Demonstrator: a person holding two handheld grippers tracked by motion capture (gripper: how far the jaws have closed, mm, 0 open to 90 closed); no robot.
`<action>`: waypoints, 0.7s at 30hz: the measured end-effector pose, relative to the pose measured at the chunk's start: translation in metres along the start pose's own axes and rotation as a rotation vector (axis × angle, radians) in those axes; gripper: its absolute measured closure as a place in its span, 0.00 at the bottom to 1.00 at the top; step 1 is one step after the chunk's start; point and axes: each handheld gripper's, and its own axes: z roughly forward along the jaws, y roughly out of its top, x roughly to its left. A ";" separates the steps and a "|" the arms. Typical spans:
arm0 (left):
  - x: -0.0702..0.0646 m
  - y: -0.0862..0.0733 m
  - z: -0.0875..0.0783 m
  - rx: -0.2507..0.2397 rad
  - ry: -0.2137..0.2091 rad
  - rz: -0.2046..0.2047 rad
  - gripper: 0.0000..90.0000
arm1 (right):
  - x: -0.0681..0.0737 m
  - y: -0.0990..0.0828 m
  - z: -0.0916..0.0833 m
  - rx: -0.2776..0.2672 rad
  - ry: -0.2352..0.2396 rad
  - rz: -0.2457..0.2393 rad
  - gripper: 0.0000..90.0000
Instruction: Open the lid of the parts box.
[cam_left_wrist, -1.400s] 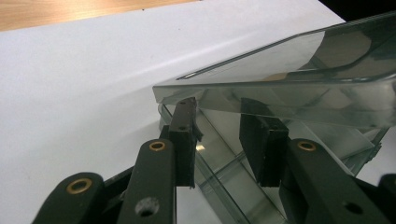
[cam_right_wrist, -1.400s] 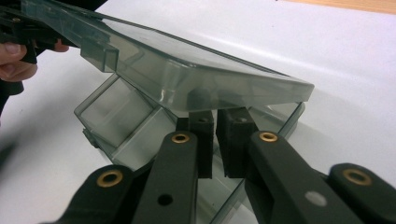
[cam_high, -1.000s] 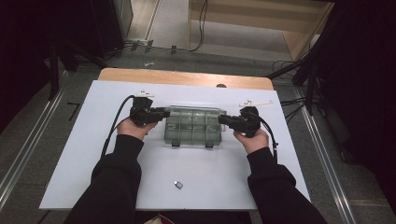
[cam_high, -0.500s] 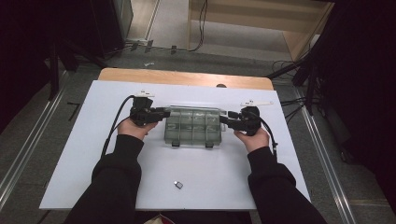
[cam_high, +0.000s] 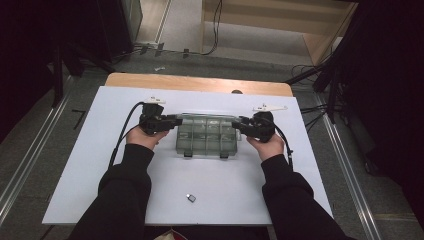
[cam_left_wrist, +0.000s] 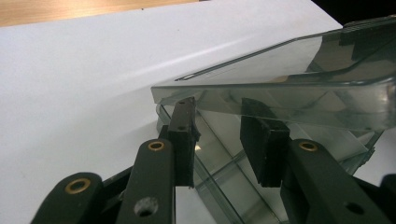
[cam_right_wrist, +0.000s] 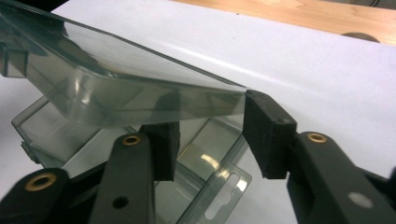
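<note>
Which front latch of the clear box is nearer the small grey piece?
The left latch, directly behind the small grey piece; the right latch sits off to the side.

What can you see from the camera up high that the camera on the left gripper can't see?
The high view alone takes in the whole scene: both of the person's forearms, the right gripper at the far end of the clear plastic box, and a small dark object near the table's front edge. The left gripper view alone shows up close that the box's lid is raised above the tray, with the left gripper pads just under its edge. Both share the box, the left gripper and the white table.
</note>
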 end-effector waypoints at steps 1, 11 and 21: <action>0.000 0.000 0.000 -0.001 0.000 0.000 0.74 | 0.001 0.001 0.000 -0.005 -0.009 -0.004 0.64; -0.001 0.005 0.001 -0.023 0.025 0.015 0.73 | 0.000 0.005 -0.001 -0.027 -0.026 0.001 0.69; 0.001 0.010 0.003 -0.048 0.043 0.017 0.72 | -0.002 0.011 -0.001 -0.033 -0.026 0.016 0.70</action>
